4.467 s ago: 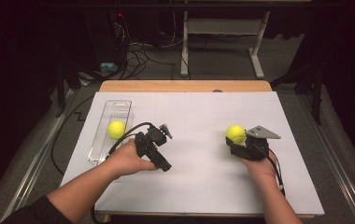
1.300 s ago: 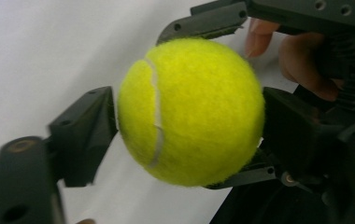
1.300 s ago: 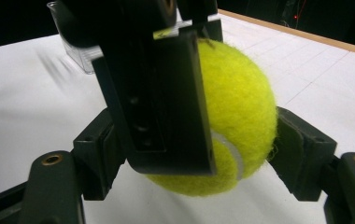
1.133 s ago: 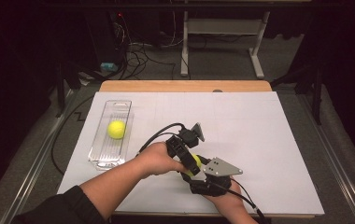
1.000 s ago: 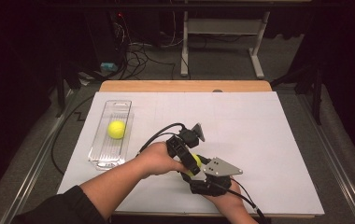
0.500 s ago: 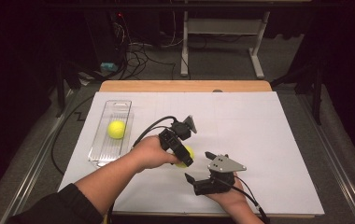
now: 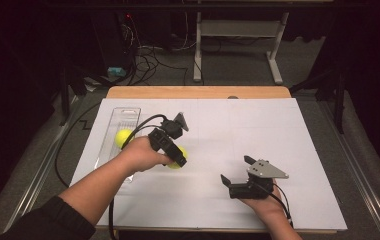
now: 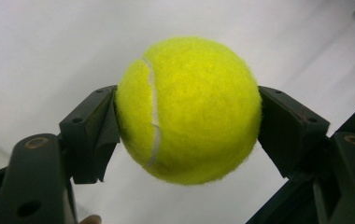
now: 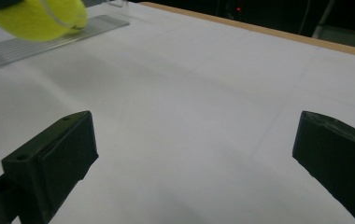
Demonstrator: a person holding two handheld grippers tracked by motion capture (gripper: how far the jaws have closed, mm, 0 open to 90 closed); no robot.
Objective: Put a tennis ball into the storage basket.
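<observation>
From above, your left gripper (image 7: 177,159) clamps a tennis ball (image 7: 178,161) left of centre, beside the tray (image 7: 124,114); your right gripper (image 7: 235,176) stands wide open, lower right.

Left gripper view: the ball's (image 8: 189,109) white seam runs top to bottom; no lettering readable.

Right gripper view: the ball (image 9: 38,17) sits upper left.

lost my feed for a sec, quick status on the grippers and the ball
Left gripper shut on tennis ball, held above the white table. Right gripper open, nothing between its jaws. Second ball sits in clear tray. Nothing between held ball and tray.
</observation>
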